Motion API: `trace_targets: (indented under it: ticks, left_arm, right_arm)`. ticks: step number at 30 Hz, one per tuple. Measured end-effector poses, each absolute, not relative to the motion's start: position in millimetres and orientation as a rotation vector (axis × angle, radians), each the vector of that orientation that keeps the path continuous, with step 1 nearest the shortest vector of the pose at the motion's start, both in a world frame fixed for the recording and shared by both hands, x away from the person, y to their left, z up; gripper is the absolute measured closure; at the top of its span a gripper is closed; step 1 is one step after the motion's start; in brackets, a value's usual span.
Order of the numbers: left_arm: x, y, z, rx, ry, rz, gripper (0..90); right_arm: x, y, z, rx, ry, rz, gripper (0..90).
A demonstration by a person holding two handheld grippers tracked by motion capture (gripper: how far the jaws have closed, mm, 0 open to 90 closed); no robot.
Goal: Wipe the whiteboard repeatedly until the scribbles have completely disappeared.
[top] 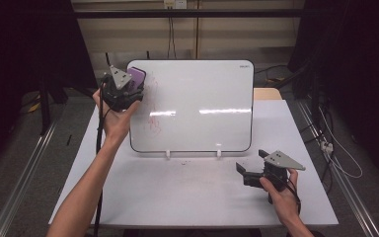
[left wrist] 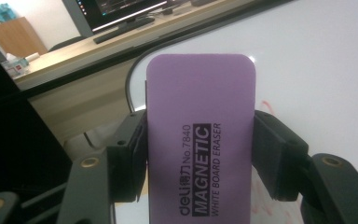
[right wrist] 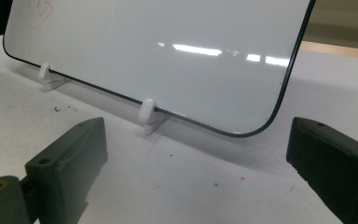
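In the high view we see a whiteboard [top: 197,106] propped upright on two small white feet [top: 168,154] in the middle of a white worktop [top: 187,192]. Faint red scribbles [top: 154,118] mark its left part, and ceiling lights reflect across its centre.

At the upper left of that frame, the left tool [top: 128,84] is raised to the board's top left corner, held in the person's left hand [top: 114,116]. Its jaws are clenched on a purple eraser [top: 137,78], which lies against or just in front of the board's corner; we cannot tell whether it touches the surface. In the left gripper view the eraser [left wrist: 200,140] stands lengthwise between the two black jaws, gripped by its long sides, and its printed face reads "MAGNETIC WHITE BOARD ERASER" with "No.7840". Behind it we see the board's [left wrist: 307,70] rounded corner, a little red ink at the lower right of the frame, and a desk with a monitor [left wrist: 121,14] at the top.

At the lower right of the high view, the right tool [top: 254,168] rests low over the worktop in the right hand [top: 282,195], just in front of the board's bottom right corner. Its jaws are spread wide and grasp nothing. In the right gripper view the jaws sit far apart at the bottom corners, with the board's [right wrist: 168,51] lower edge and one foot [right wrist: 148,116] between and beyond them, and small dark and red specks on the worktop [right wrist: 191,186].
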State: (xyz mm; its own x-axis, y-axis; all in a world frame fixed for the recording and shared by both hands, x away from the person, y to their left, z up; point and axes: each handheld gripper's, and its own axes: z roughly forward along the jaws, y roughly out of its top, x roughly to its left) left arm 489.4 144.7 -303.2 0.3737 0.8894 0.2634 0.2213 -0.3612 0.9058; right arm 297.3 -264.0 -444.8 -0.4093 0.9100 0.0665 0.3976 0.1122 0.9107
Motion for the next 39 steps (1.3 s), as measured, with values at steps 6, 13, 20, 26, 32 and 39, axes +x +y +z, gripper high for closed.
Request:
trace_targets:
  ticks: [6,13,20,26,32,39]
  left_arm:
    - [501.7,138.4,-300.8,1.827,0.990,1.034,41.3]
    - [507.7,130.9,-308.1,1.844,1.004,1.067,41.4]
    - [504.1,122.4,-313.7,1.892,0.959,1.113,41.4]
    - [489.6,106.9,-331.0,1.924,0.909,1.105,41.4]
    - [485.4,102.7,-334.7,1.958,0.874,1.065,41.4]
    - [508.4,115.3,-309.6,1.933,0.919,1.149,41.4]
  right_arm:
    - [298.4,-264.1,-445.6,1.271,1.875,1.270,4.9]
    - [297.9,-265.0,-445.3,1.279,1.875,1.307,4.9]
    - [297.9,-264.1,-445.6,1.270,1.882,1.299,4.9]
    - [298.0,-262.3,-445.8,1.259,1.890,1.294,4.9]
    - [298.4,-261.1,-446.1,1.253,1.894,1.292,4.8]
    - [298.2,-262.4,-446.6,1.261,1.897,1.303,4.8]
